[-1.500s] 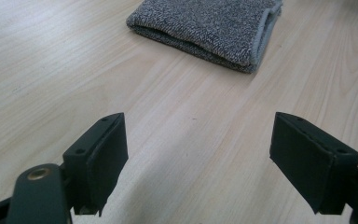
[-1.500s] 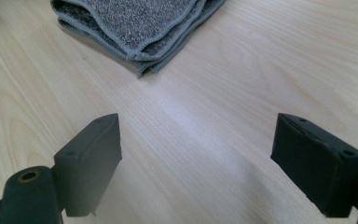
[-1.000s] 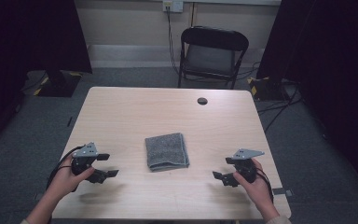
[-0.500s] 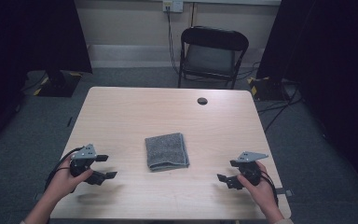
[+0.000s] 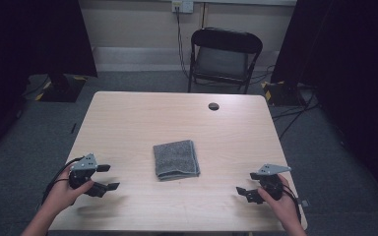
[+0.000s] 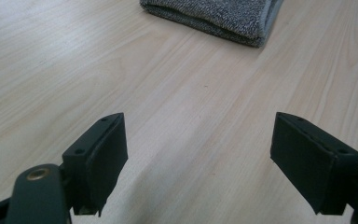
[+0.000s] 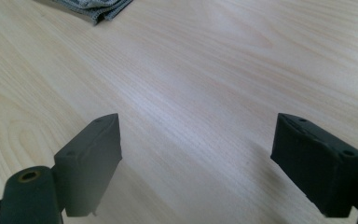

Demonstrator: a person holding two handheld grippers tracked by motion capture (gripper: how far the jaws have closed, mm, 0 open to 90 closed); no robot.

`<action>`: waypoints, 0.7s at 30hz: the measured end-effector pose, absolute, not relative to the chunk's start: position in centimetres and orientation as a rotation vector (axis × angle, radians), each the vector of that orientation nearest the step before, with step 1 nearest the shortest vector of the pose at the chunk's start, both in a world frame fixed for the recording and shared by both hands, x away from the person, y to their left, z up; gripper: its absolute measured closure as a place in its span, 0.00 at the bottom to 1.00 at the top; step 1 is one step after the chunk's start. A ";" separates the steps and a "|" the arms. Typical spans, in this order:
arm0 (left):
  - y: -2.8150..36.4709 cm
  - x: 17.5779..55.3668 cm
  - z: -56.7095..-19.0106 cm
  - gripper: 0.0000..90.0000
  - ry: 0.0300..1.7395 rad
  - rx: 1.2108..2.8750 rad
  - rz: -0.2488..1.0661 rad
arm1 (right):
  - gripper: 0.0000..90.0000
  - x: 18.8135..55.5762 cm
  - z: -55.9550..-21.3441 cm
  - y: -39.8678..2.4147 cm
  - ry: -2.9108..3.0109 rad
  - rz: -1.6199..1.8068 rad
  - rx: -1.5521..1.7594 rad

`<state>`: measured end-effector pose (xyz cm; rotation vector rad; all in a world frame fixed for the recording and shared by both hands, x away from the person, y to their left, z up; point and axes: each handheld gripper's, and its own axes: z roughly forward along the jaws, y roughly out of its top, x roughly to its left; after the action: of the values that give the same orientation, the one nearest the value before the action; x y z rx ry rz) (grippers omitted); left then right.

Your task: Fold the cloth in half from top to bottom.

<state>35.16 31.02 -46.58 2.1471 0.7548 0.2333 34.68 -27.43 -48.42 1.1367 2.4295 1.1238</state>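
Both hands have drawn back slightly toward the near edge since the earlier frame, the right gripper (image 5: 250, 191) most. It and the left gripper (image 5: 106, 178) hover with jaws spread wide, holding nothing. 1 folded grey towel (image 5: 176, 159) lies mid-table (image 5: 142, 118) between them, well apart from each, bare wood between. 1 dark round cap (image 5: 213, 106) sits near the far edge; 1 black chair (image 5: 223, 58) stands beyond.

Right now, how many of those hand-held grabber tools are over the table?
2. The left gripper is near the table's front left corner; the right gripper is near its front right corner. The folded grey towel lies between them, untouched.
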 end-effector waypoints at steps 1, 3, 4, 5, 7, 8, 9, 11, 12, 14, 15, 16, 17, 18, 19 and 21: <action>31.2 35.2 -46.6 0.21 0.749 2.153 0.235 | 0.17 34.6 -48.5 -27.5 2.430 1.120 1.138; 31.4 35.1 -46.6 0.20 0.751 2.153 0.241 | 0.17 34.6 -48.6 -27.7 2.428 1.120 1.142; 31.4 35.0 -46.7 0.20 0.751 2.150 0.243 | 0.17 34.5 -48.6 -27.8 2.428 1.117 1.144; 31.6 35.0 -46.7 0.20 0.749 2.154 0.240 | 0.17 34.5 -48.6 -27.8 2.427 1.116 1.145; 31.7 34.9 -46.8 0.20 0.758 2.152 0.238 | 0.17 34.4 -48.6 -27.9 2.424 1.116 1.146; 31.8 34.8 -46.8 0.20 0.758 2.156 0.239 | 0.17 34.4 -48.7 -28.0 2.423 1.113 1.148; 31.9 34.8 -46.9 0.20 0.755 2.161 0.238 | 0.17 34.4 -48.7 -28.1 2.423 1.109 1.148; 32.0 34.7 -47.0 0.20 0.759 2.162 0.233 | 0.17 34.3 -48.8 -28.2 2.421 1.105 1.147; 32.0 34.7 -47.1 0.20 0.753 2.167 0.237 | 0.17 34.3 -48.8 -28.3 2.420 1.100 1.145; 32.1 34.6 -47.2 0.20 0.747 2.170 0.241 | 0.17 34.2 -48.9 -28.4 2.419 1.099 1.147; 32.1 34.6 -47.3 0.20 0.749 2.169 0.239 | 0.17 34.2 -49.0 -28.5 2.416 1.100 1.148; 32.1 34.5 -47.4 0.20 0.750 2.175 0.240 | 0.17 34.1 -49.1 -28.6 2.415 1.099 1.152; 32.2 34.5 -47.5 0.20 0.745 2.179 0.238 | 0.17 34.1 -49.2 -28.7 2.414 1.098 1.154; 32.2 34.4 -47.6 0.20 0.742 2.185 0.236 | 0.17 34.0 -49.2 -28.8 2.412 1.095 1.152; 32.2 34.4 -47.7 0.20 0.741 2.190 0.235 | 0.17 34.0 -49.3 -28.9 2.412 1.087 1.154; 32.2 34.3 -47.7 0.20 0.740 2.197 0.248 | 0.17 33.9 -49.5 -29.0 2.408 1.091 1.161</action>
<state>34.30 32.21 -47.72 2.1973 0.7397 0.2477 33.90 -29.04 -49.49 1.1605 2.4077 1.0915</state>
